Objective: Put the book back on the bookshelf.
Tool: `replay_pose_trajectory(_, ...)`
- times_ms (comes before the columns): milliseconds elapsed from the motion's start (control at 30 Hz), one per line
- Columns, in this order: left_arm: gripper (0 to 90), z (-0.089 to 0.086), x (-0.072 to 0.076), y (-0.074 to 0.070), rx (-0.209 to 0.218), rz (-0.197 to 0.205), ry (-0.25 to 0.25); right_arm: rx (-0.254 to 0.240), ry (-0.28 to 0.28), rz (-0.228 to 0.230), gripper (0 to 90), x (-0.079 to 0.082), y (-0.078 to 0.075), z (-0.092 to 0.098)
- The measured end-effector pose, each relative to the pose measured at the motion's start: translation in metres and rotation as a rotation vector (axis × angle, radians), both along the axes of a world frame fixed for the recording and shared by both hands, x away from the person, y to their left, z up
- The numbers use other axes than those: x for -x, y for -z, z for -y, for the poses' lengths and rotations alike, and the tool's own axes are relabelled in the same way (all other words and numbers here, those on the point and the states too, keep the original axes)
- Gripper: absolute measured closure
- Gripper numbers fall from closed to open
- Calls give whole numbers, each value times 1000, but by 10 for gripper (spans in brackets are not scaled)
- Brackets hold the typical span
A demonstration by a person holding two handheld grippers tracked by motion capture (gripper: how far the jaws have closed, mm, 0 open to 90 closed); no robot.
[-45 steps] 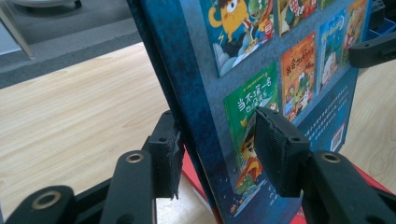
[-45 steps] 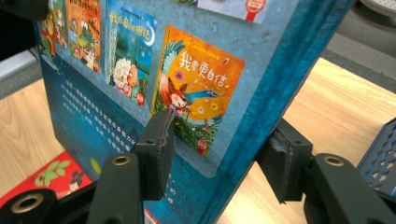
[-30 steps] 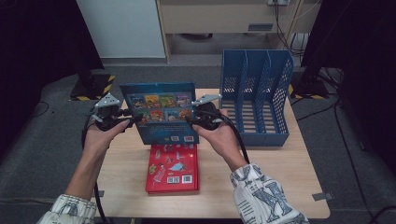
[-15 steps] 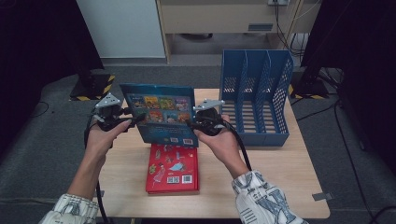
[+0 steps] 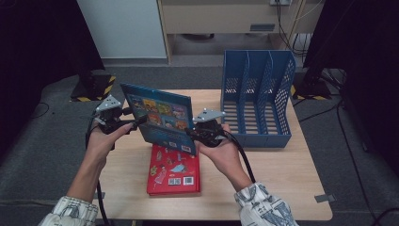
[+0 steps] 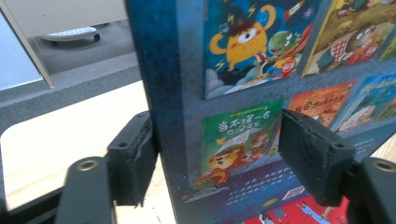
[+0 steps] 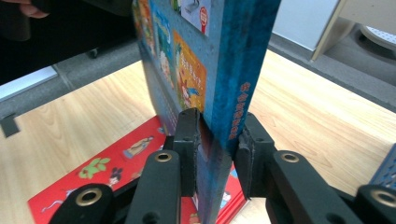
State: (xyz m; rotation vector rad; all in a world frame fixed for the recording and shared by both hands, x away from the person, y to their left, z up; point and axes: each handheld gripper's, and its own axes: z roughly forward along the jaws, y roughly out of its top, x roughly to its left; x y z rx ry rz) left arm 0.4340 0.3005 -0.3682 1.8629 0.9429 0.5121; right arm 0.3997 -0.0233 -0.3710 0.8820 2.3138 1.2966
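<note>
A blue picture book (image 5: 160, 117) stands upright above the table, its right edge lower than its left. My right gripper (image 5: 190, 133) is shut on its spine; in the right gripper view both pads (image 7: 187, 140) press the blue book (image 7: 233, 60), having just been closing. My left gripper (image 5: 136, 121) is at the book's left edge. In the left gripper view its jaws have just been opening, and my left gripper (image 6: 219, 158) straddles the blue book (image 6: 233, 93) with the right pad (image 6: 308, 158) off the cover. A red book (image 5: 174, 172) lies flat beneath.
A blue perforated file organizer (image 5: 256, 99) with upright dividers stands at the back right of the wooden table (image 5: 282, 179). The person's forearms come in from the bottom edge. Black cables trail from both grippers. The floor around is grey.
The left gripper's jaws have opened off the book's left edge. The right gripper has pulled toward the person, so the book's right edge now sits lower and the book stands askew.
</note>
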Motion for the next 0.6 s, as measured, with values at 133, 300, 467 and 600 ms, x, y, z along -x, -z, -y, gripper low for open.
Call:
replay_pose_trajectory(133,254,0,0,1,4,1,3,-5,-32,22,706,6,2,0)
replay_pose_trajectory(300,240,1,-1,0,8,0,-10,-3,-67,18,725,10,1,-3)
replay_pose_trajectory(467,236,2,-1,0,4,1,-8,4,-75,14,711,11,0,-4)
replay_pose_trajectory(600,238,1,0,0,5,5,-3,-19,-99,25,623,10,0,-7)
